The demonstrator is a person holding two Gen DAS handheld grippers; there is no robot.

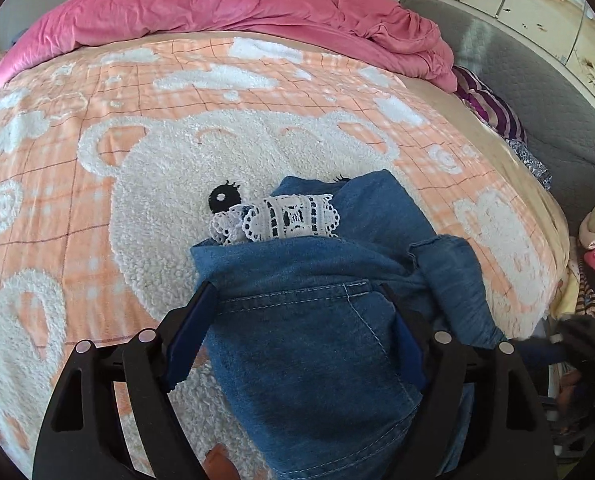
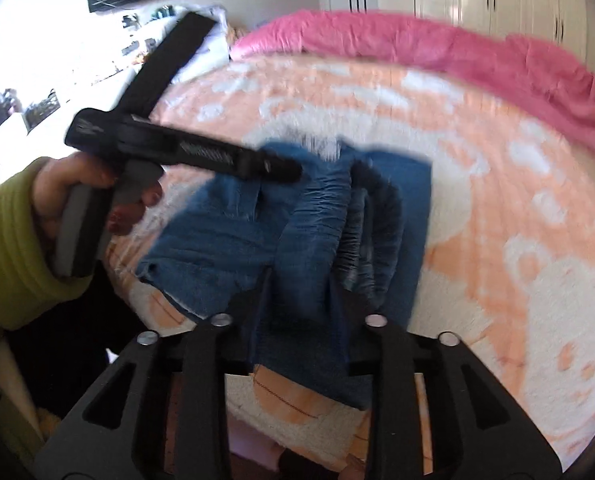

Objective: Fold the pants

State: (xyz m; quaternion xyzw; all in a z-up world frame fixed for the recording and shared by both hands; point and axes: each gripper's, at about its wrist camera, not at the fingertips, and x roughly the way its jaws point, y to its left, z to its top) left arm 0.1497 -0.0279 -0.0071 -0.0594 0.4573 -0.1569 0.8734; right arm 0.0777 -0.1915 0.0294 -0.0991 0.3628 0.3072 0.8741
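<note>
On the bear blanket (image 1: 97,240), both hand-held grippers (image 1: 297,304) (image 2: 303,280) clamped around lace-trimmed denim pants (image 1: 317,340); no legible writing.

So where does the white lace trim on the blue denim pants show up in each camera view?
Left wrist: the white lace trim sits just above centre, at the far end of the blue denim pants.
Right wrist: only a blurred white patch at the pants' far edge, likely the trim.
Shared landmark: the pink quilt behind.

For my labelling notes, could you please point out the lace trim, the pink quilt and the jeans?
lace trim (image 1: 293,216), left wrist view, middle of the white band.
pink quilt (image 1: 217,4), left wrist view, central folds.
jeans (image 2: 225,232), right wrist view, flat denim panel.
</note>
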